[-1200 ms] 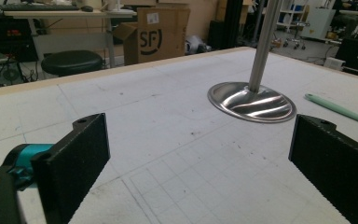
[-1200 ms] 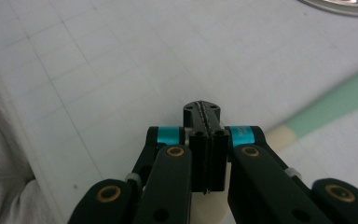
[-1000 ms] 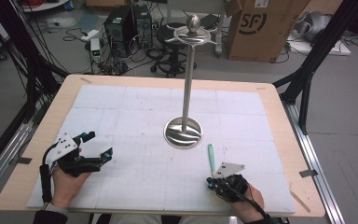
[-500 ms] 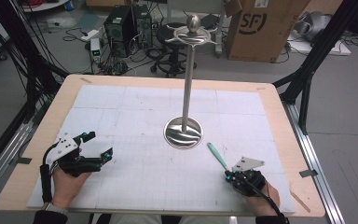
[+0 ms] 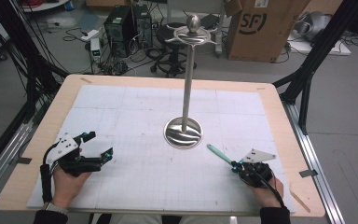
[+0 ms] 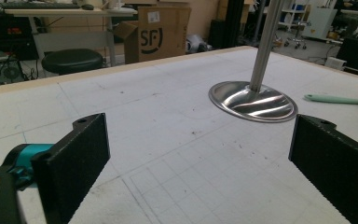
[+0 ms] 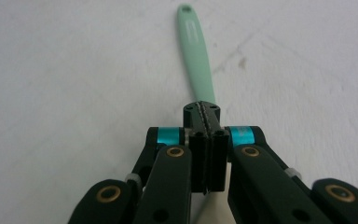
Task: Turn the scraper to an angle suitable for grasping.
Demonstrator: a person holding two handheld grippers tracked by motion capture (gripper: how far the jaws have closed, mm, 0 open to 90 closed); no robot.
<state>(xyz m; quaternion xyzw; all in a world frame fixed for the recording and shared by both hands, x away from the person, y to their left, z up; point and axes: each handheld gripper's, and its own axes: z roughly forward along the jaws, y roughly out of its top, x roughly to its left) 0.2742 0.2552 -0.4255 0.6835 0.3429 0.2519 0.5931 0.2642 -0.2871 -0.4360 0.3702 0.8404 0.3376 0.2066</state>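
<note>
left claw [image 5: 99,145]: jaws wide apart | right claw [image 5: 234,165]: jaws clamped together

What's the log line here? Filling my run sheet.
left hand-held gripper: open, idle | right hand-held gripper: shut on green handle | stand: upright, mid-table

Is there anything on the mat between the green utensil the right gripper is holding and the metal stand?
Nothing visible. The right gripper is shut on the green utensil, whose free end points toward the stand's round base; only bare white mat lies between them.
</note>
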